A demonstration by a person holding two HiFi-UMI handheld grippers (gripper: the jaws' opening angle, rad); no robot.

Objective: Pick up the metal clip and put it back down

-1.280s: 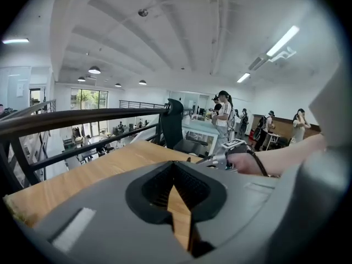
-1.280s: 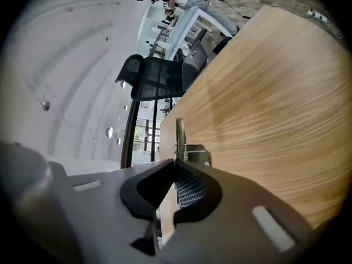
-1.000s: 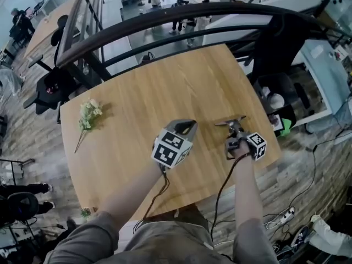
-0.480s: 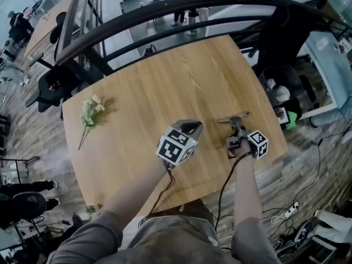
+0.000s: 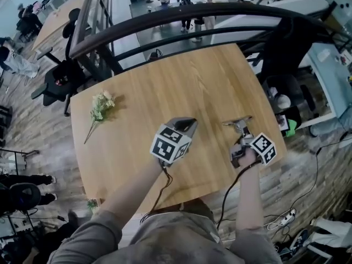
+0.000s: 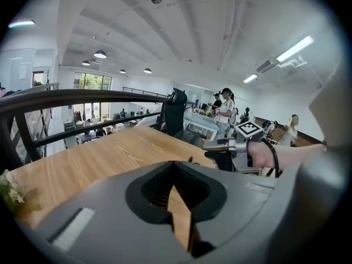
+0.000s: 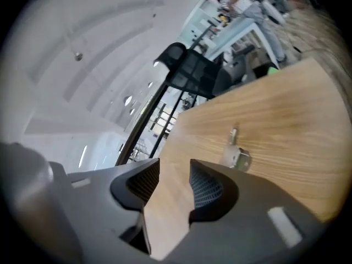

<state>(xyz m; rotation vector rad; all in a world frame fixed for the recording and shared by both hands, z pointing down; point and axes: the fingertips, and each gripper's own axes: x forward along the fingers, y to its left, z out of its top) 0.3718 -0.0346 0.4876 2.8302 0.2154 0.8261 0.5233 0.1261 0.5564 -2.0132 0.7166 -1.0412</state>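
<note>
Here right gripper (image 7: 173,175), just opened, empty, sees metal clip (image 7: 237,156) clearest; left gripper (image 6: 175,166) closed.

Bright, even light (fisheye-warped edges)

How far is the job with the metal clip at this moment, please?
Done, it seems: the metal clip lies on the table, put back down. In hand: nothing; the jaws of the right gripper have just been opening and stand apart, nothing between them, the clip beyond them. Left: likely nothing but to draw away.
</note>
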